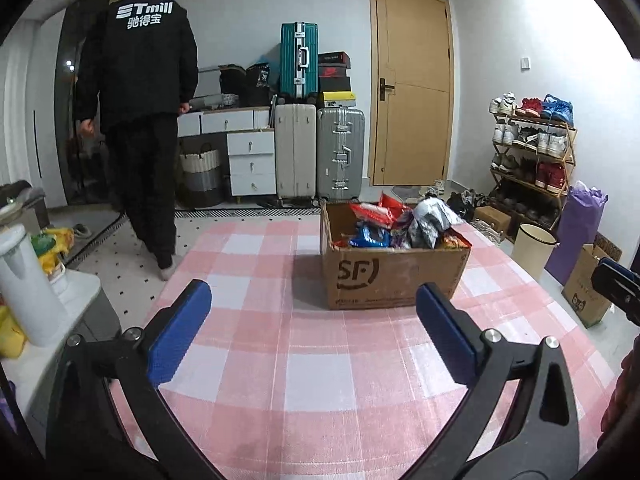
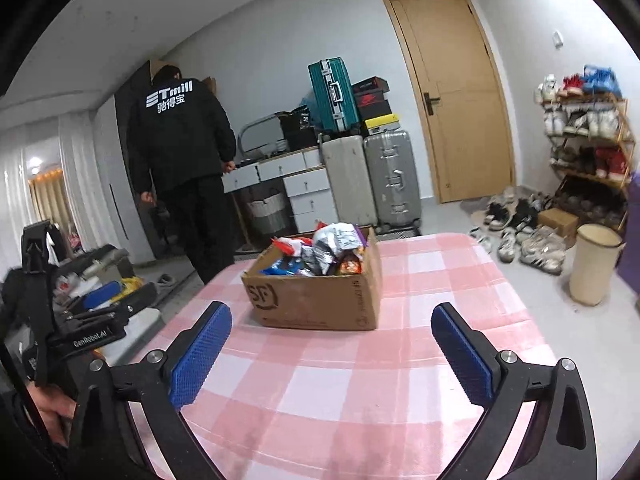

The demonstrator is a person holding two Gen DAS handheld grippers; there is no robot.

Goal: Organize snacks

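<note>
left to right. your left gripper [image 1: 314, 332] hovers low over the near part of the pink checked tablecloth [image 1: 304, 364], level and pointing at the box; its jaws stand wide apart with nothing between the blue pads. far left, a person in a black jacket [image 1: 138, 80] stands at the white drawers, back turned. at centre, toward the far side of the table, sits the cardboard box [image 1: 394, 276], open-topped and heaped with snack packets [image 1: 404, 224]: red, blue and silver bags piled loosely, some above the rim. your right gripper [image 2: 332, 350] hovers beside the left one at like height, jaws equally wide and holding nothing.

all snacks in view lie in the box and none on the cloth. that fits either snacks gathered in, or a box waiting to be sorted; the pictures do not settle which. any reach calls for travel forward over bare cloth to the box rim.
</note>
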